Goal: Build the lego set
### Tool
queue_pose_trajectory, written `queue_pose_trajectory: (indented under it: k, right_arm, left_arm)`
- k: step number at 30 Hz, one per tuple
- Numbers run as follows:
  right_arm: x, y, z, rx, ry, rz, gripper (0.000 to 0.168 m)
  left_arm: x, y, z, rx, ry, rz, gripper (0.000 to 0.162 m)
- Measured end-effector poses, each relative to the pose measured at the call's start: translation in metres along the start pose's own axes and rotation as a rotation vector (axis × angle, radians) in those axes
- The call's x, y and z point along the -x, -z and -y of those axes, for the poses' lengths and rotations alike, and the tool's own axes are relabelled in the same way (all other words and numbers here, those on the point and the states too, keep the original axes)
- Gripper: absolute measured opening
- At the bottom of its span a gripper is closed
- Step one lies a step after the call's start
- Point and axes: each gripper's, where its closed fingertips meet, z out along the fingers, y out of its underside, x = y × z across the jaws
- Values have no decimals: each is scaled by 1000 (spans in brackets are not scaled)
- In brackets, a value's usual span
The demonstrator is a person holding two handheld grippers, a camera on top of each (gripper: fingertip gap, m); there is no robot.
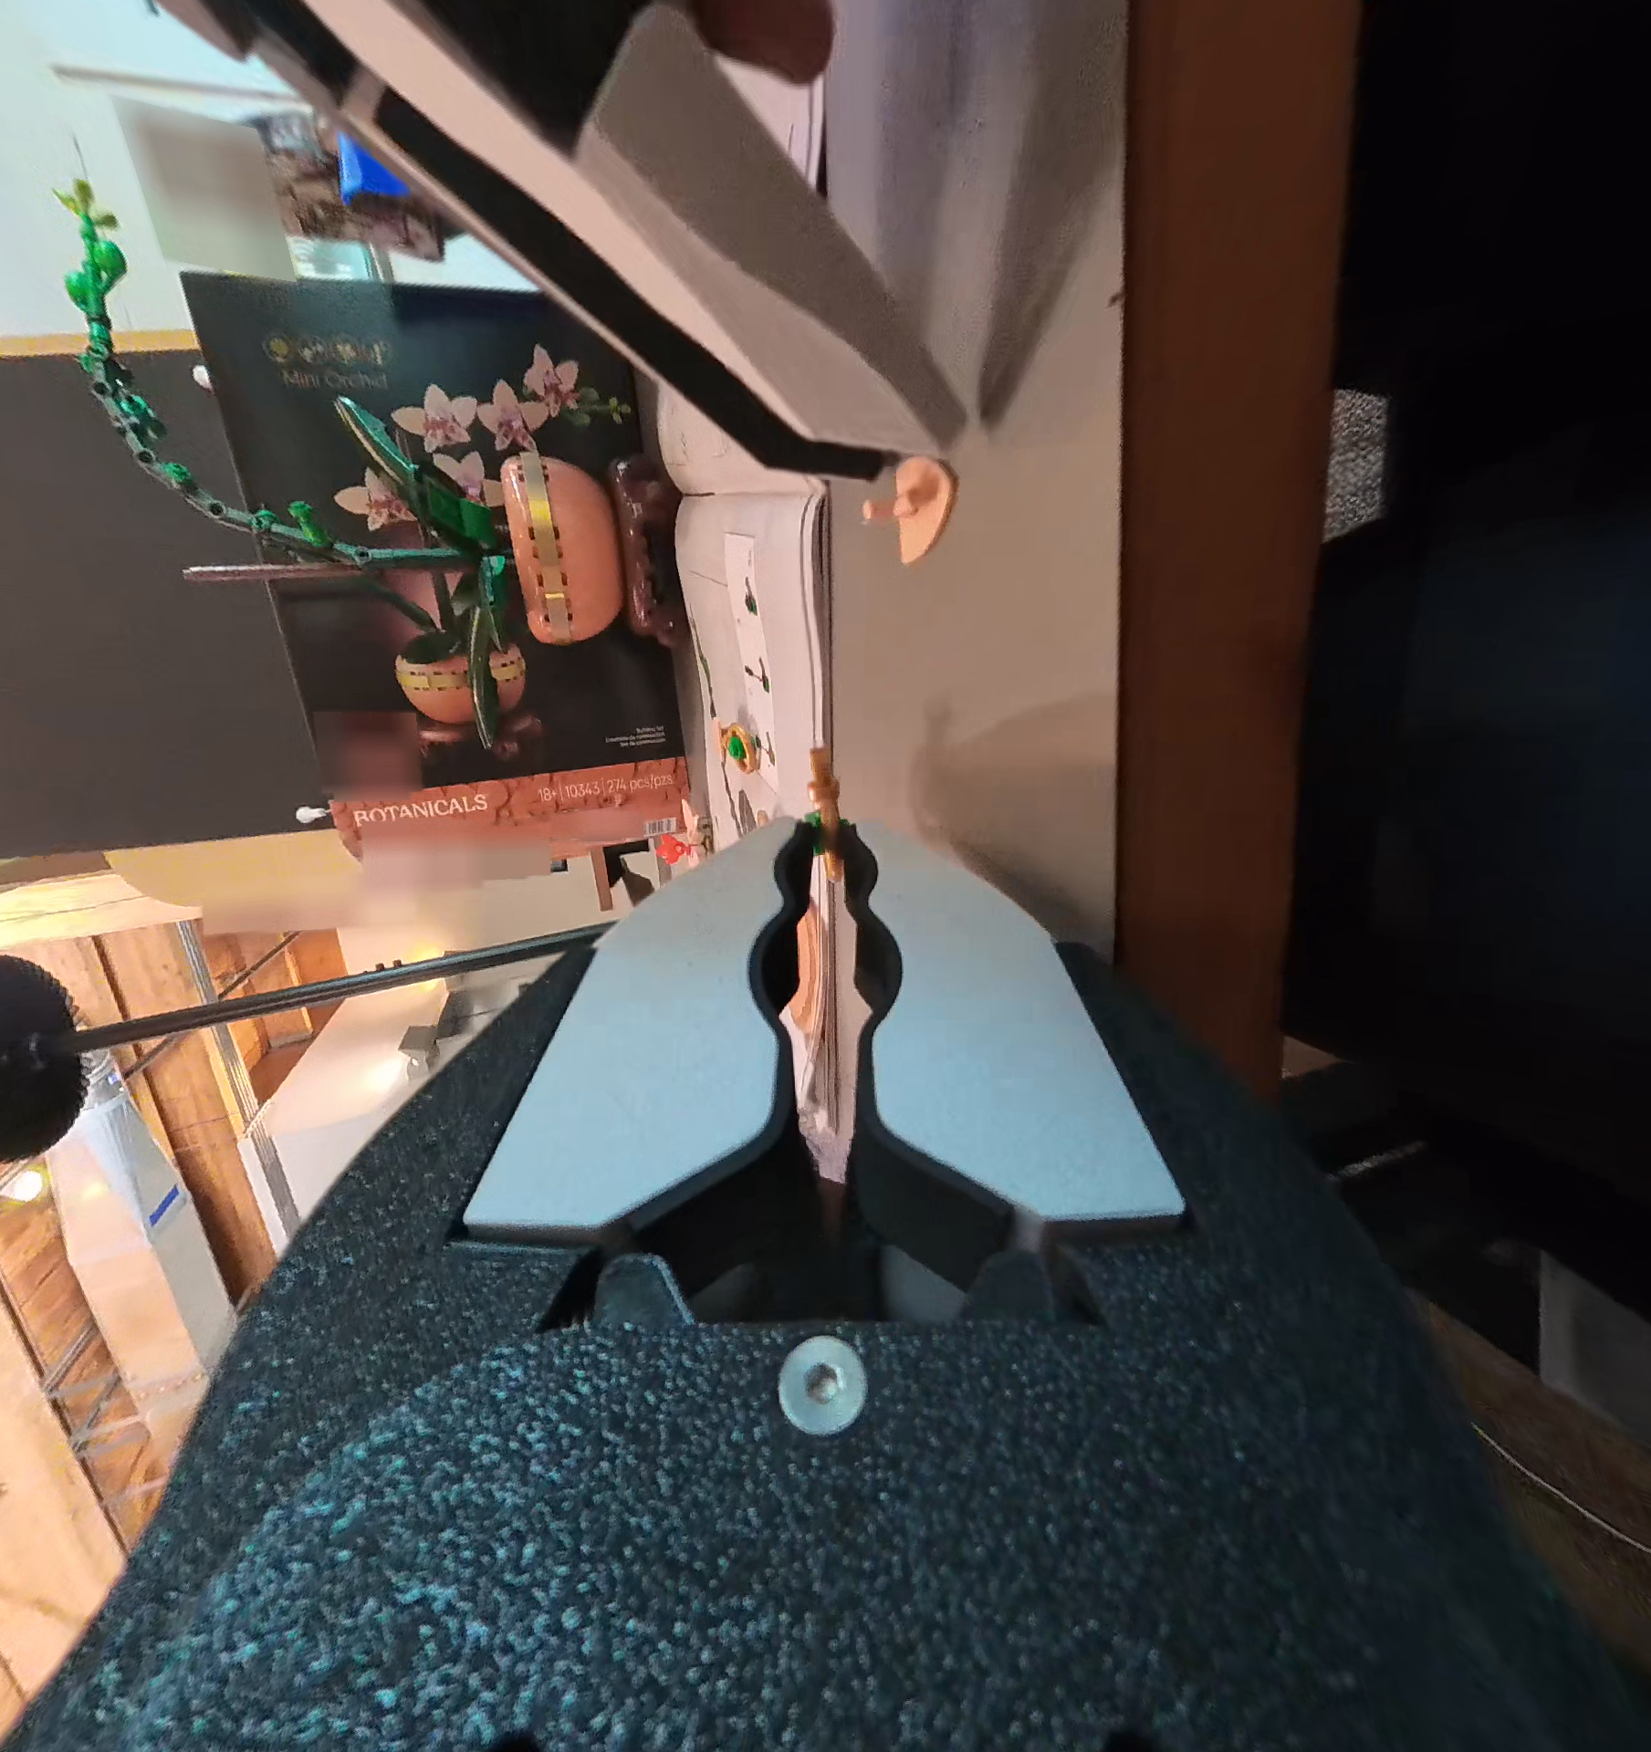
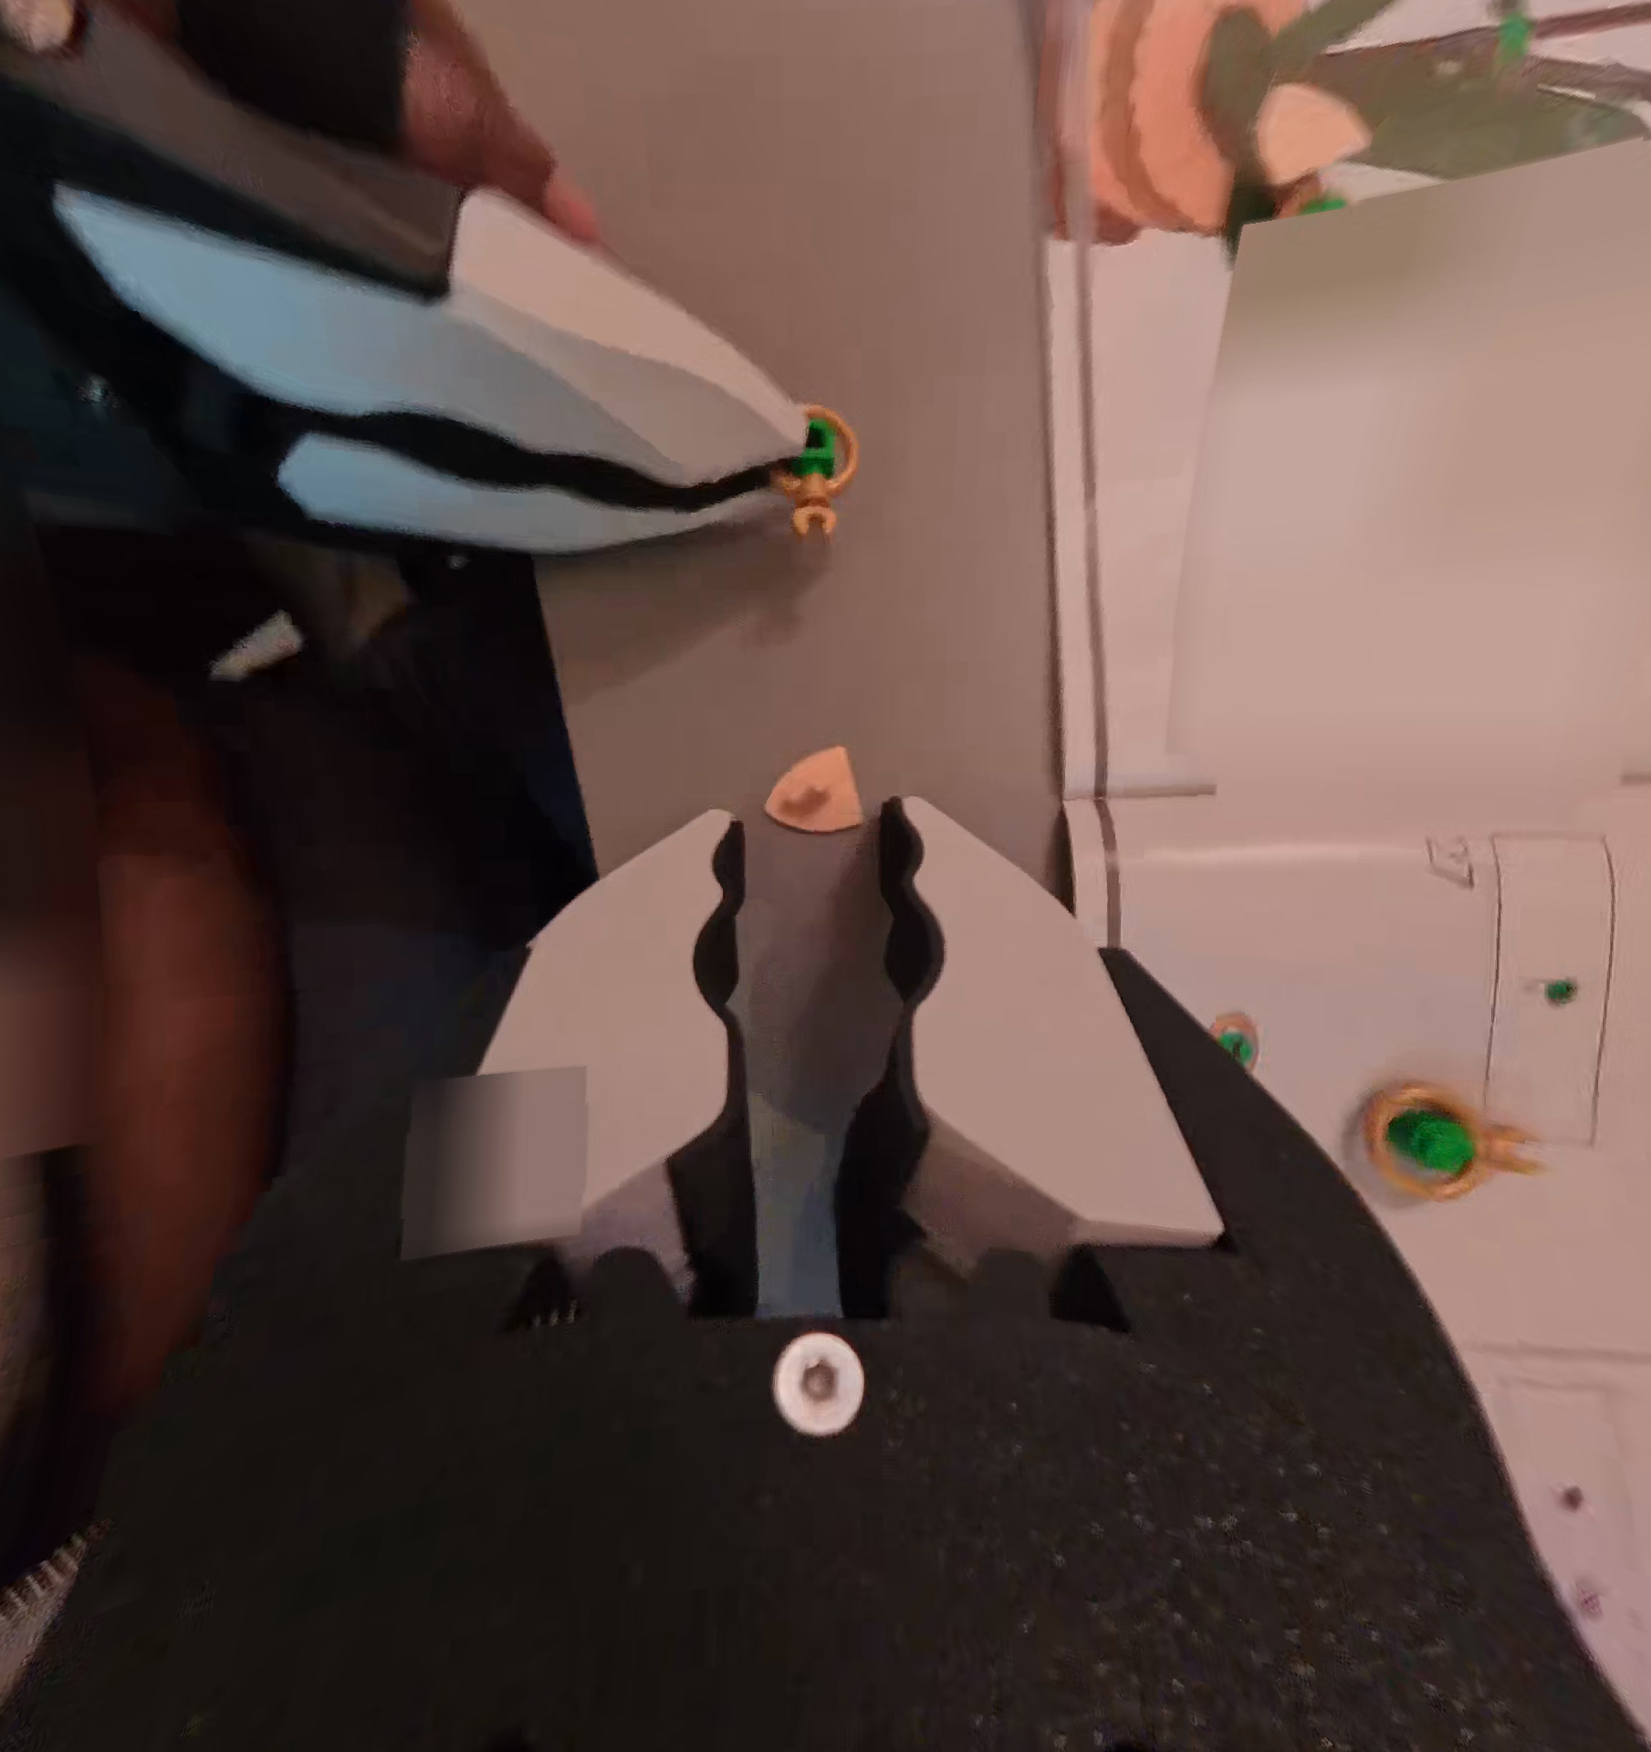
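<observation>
My left gripper [image 1: 829, 830] is shut on a small gold ring piece with a green stud [image 1: 826, 806], pinched at the fingertips. In the right wrist view it comes in from the upper left [image 2: 802, 465], holding the gold and green piece [image 2: 819, 469] above the grey table [image 2: 802, 284]. My right gripper [image 2: 810, 813] is open and empty. A peach petal piece [image 2: 816, 792] lies on the table right at its fingertips, between them. In the left wrist view the right gripper [image 1: 907, 446] hangs just above that petal [image 1: 921, 507].
An open instruction booklet [image 2: 1371, 616] lies right of the petal and also shows in the left wrist view [image 1: 764, 607]. Behind it are the dark set box [image 1: 442, 569], a peach pot on a brown stand [image 1: 560, 550] and a green stem [image 1: 101, 275]. The table's wooden edge [image 1: 1210, 569] is near.
</observation>
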Motion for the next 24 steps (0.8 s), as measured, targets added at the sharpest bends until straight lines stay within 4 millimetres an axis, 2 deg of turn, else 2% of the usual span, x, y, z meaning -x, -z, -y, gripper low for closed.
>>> queue_pose_trajectory:
  k: [3,7,10,11,15,18,20,24]
  right_arm:
    - [2,3,1,-41,-123,-99,36]
    - [6,-1,3,-126,-228,-191,29]
    - [2,-5,8,-112,-183,-247,20]
    - [5,-7,9,-115,-179,-216,15]
    - [7,-8,12,-139,23,-111,15]
    - [7,-2,13,-136,27,-24,24]
    - [11,4,13,-152,28,7,23]
    - [13,-3,3,-113,55,-21,20]
  left_arm:
    - [0,0,-1,2,11,6,6]
    - [-3,-4,4,-26,-17,8,6]
    - [-3,-5,10,-58,-34,7,6]
    - [-3,-5,11,-62,-39,5,6]
    - [-4,-6,13,-81,-42,-8,6]
    - [-4,-5,14,-78,-70,-8,6]
    - [-3,-5,14,-77,-78,-4,6]
    - [-3,-6,17,-89,-82,-2,6]
